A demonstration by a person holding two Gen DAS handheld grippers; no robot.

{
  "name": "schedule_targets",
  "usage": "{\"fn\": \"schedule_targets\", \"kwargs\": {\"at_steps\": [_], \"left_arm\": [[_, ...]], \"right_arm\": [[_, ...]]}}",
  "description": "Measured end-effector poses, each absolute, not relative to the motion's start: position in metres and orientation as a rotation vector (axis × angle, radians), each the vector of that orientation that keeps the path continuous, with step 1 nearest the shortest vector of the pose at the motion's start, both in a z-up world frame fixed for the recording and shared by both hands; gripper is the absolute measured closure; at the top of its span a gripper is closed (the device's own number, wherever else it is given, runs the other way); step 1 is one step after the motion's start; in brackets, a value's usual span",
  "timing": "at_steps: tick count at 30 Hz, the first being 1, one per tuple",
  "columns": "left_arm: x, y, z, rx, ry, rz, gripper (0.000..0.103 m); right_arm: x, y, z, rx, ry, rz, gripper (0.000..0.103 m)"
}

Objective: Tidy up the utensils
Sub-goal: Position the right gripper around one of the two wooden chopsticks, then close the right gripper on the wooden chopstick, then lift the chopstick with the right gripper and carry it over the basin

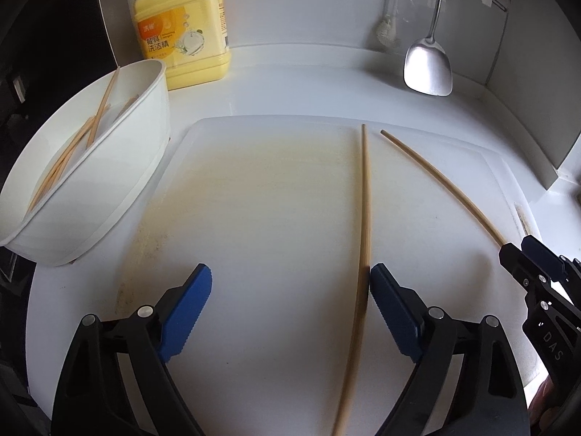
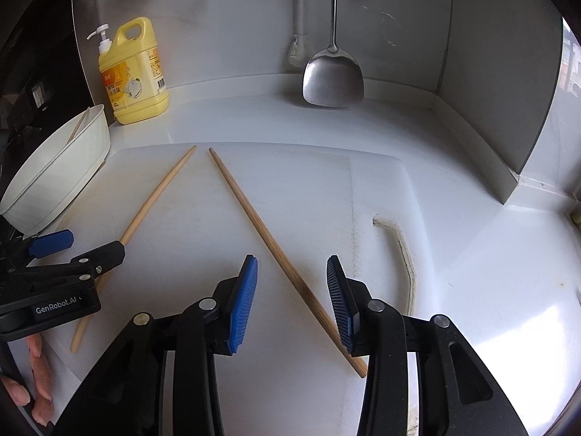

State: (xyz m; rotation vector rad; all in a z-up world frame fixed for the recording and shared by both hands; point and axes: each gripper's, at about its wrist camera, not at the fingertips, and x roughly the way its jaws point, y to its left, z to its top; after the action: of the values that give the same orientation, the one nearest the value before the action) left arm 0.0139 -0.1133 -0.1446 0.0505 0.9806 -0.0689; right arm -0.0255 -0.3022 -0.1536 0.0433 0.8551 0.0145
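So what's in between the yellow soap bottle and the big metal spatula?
Nothing: just bare white counter between the soap bottle and the spatula, seen in both views.

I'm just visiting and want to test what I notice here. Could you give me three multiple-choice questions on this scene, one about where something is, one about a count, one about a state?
1. Where is the yellow detergent bottle?
A. at the back, beside the white tub
B. on the cutting board
C. hanging on the wall

2. How many chopsticks lie on the white cutting board?
A. none
B. two
C. five

3. How does the right gripper stand?
A. clamped shut on a chopstick
B. open, a chopstick between its fingers
C. holding the spatula

Answers:
1 A, the bottle stands on the counter just behind the tub.
2 B, one chopstick lies by the left gripper, another chopstick under the right gripper.
3 B, gaps show between both blue pads and the stick.
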Motion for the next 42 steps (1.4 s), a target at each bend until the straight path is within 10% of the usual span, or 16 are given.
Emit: {"fn": "schedule_targets", "kwargs": {"at_steps": [10,22,42], "left_arm": [[0.021,-0.096,-0.144,0.044,0.983,-0.059,0.019],[0.018,-0.129,-0.138,0.124,0.944,-0.168,0.092],[0.011,-0.11,-0.109,0.016,0.946,-0.215,0.096]], "right_arm": [[-0.018,-0.301,-0.158,0.001,0.874,0.064,0.065],[-0.02,-0.288,-0.158,-0.069,0.874,0.149,0.089],[-0.03,-0.276,-0.127,0.065,0.83,0.147,0.097]]}}
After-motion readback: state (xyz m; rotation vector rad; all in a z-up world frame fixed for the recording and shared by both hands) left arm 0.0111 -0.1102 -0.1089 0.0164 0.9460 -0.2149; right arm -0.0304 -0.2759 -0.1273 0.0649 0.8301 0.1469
